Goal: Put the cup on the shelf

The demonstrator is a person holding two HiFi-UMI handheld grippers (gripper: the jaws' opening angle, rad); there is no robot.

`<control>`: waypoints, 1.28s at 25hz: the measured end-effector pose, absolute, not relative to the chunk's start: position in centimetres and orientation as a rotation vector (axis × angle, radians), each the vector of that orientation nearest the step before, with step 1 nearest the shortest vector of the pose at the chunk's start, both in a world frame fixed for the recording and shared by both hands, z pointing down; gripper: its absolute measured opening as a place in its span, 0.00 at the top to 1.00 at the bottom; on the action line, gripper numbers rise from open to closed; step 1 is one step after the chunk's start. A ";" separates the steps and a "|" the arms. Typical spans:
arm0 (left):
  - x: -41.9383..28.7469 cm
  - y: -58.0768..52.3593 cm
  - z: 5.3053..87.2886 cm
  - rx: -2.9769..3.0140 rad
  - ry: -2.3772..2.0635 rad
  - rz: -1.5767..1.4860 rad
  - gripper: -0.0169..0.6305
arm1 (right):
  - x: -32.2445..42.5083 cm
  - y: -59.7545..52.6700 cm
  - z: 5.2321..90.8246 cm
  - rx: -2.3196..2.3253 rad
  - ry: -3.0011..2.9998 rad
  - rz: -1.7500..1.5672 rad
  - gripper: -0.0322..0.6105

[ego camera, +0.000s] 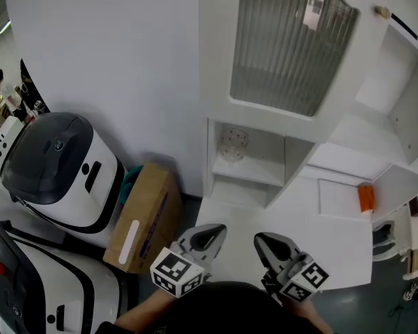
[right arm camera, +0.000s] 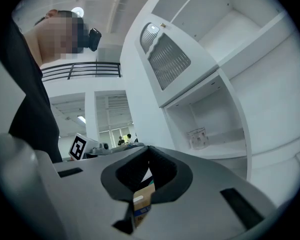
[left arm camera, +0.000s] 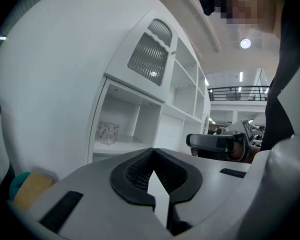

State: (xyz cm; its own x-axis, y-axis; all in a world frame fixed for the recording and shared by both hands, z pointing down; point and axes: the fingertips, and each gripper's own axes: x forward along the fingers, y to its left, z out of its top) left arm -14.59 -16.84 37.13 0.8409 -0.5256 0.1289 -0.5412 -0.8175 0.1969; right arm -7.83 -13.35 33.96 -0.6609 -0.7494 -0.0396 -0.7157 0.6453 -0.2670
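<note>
Jaws empty, cup (ego camera: 233, 143) well apart on shelf (ego camera: 254, 171)

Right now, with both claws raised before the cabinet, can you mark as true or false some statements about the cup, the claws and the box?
1. The cup stands on the shelf. True.
2. The right claw holds the cup. False: it is shut and empty, and the cup stands apart from it on the shelf.
3. The left claw is wide open. False: its jaws are together, with nothing between them.
4. In the head view, a brown box lies left of the cabinet. True.
</note>
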 end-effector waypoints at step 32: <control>-18.9 -15.3 36.2 2.751 -0.990 0.048 0.97 | -12.2 -13.6 34.0 -1.063 2.809 -0.331 0.93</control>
